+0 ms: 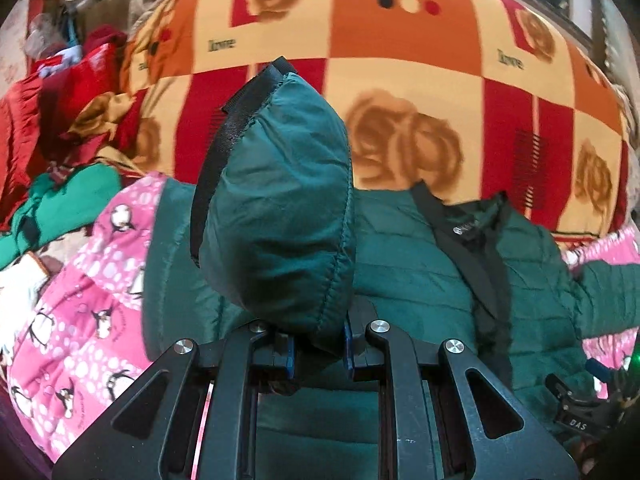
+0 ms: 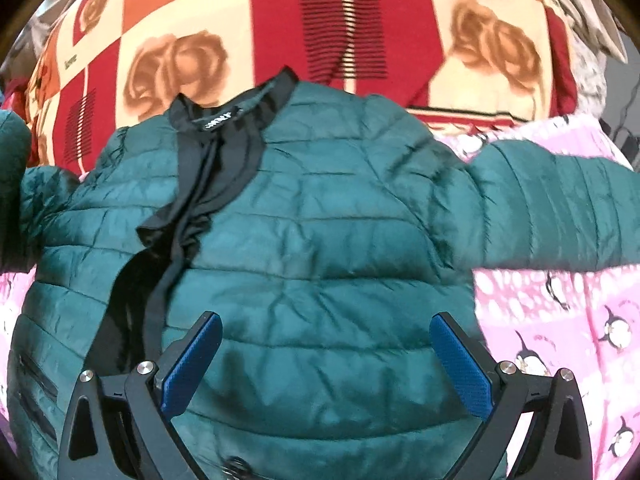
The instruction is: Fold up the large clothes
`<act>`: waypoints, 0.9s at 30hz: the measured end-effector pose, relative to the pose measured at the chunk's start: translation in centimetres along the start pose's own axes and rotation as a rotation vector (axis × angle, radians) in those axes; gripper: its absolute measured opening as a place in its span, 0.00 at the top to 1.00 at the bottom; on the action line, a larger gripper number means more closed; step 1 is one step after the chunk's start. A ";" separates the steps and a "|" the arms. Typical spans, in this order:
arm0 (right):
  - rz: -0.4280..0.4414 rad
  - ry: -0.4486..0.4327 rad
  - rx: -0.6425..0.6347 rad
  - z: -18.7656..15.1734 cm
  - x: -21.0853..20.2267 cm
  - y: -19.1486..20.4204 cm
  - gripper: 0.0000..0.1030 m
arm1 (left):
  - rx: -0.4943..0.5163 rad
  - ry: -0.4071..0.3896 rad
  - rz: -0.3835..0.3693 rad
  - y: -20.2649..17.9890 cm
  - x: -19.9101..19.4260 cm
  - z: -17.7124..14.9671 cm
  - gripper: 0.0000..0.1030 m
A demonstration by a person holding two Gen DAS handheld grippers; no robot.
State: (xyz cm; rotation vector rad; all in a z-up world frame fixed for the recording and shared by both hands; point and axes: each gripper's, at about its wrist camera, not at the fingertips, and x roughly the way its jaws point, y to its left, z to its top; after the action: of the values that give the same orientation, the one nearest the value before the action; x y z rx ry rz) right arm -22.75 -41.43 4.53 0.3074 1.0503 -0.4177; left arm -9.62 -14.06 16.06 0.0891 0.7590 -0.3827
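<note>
Left tongs (image 1: 320,350): clamped on the sleeve (image 1: 276,216), pinching a fold of puffy green cloth close to the cuff. The sleeve end stands up in front of the camera, black trim (image 1: 236,120) running along its left edge.

Right tongs (image 2: 326,364): jaws wide, nothing between them, poised over the lower chest of the jacket (image 2: 320,248). Blue pads (image 2: 192,364) clear of the cloth.

Jacket: green quilted puffer, lying front-up and spread on the pink quilt (image 2: 560,320), collar (image 2: 224,120) toward the far side, black lining showing at the open neck. The other sleeve (image 2: 560,208) reaches out flat to the right. A zip pocket (image 2: 36,376) shows at the lower left.

Pink quilt: penguin print, under the jacket on both sides.

Blanket (image 1: 400,60): red, orange and cream squares with roses, beyond the collar.

Pile (image 1: 60,128): red and green cloth heaped at the far left, near the jacket's edge.

Risks, as I judge them:
- The slick, padded shell may slide out of a pinch this thin, dropping the sleeve short of the chest.
- Pulling the sleeve across with the body unpinned may drag the whole jacket over the quilt and skew the fold; the free tongs are not pressing it down.
- Trapped air may make the folded sleeve spring back.
- The quilt could be snagged along with the jacket on a low grab.
</note>
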 end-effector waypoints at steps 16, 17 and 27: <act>-0.048 -0.004 0.043 -0.7 -0.7 -5.2 0.00 | 0.135 0.098 -0.106 -11.6 3.0 -2.4 0.85; -0.048 -0.002 0.045 -0.7 -0.6 -5.3 0.00 | 0.138 0.107 -0.108 -12.0 3.4 -2.6 0.85; -0.045 0.042 0.099 -1.4 1.4 -7.5 0.00 | 0.180 0.176 -0.136 -16.0 6.1 -4.2 0.85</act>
State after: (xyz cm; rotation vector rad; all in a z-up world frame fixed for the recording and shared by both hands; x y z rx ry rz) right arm -26.75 -47.70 2.30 0.3829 1.0814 -0.5066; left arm -14.28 -29.87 9.74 0.2434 0.9063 -0.5779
